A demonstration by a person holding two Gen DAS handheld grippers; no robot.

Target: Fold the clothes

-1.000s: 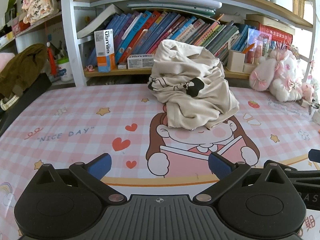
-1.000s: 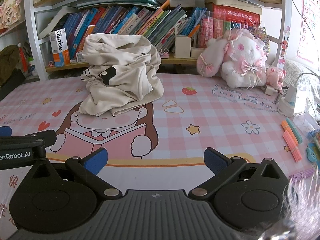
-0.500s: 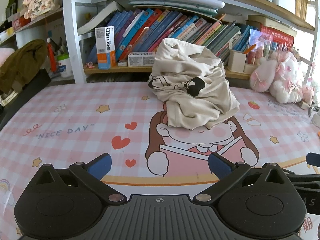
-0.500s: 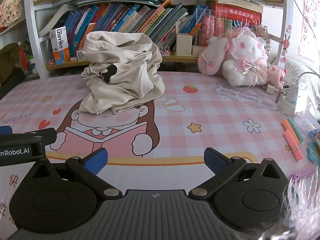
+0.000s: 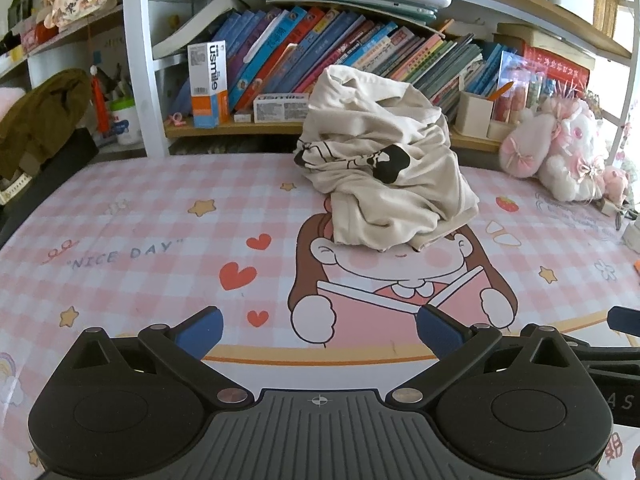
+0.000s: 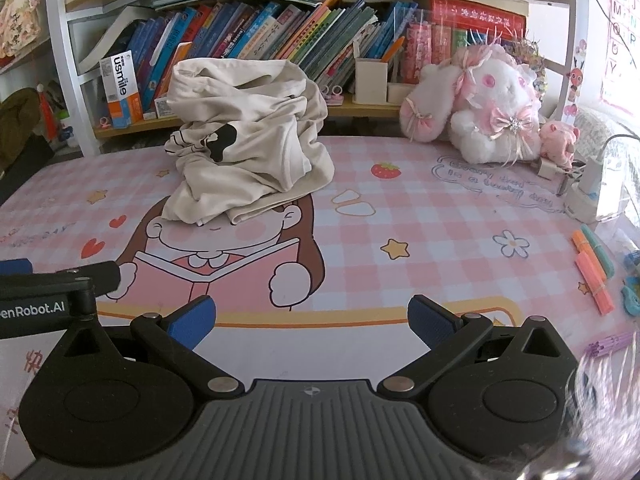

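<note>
Ahead of both tongs, well apart from them: beige garment [image 5: 384, 172] in crumpled heap on pink checked mat [image 5: 132, 240], black print on its front. I see left gripper [image 5: 320, 330] spread wide, empty, low over mat. Right gripper [image 6: 312, 316] also spread wide, pinching nothing. Behind heap, bookshelf [image 6: 256, 36]. Right of right tongs, plush rabbit [image 6: 492, 108], orange markers [image 6: 592, 276].

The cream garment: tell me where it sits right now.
The cream garment lies crumpled in a heap on the pink checked mat, covering the top of the cartoon girl's head, centre-right in the left wrist view, just before the bookshelf.
</note>
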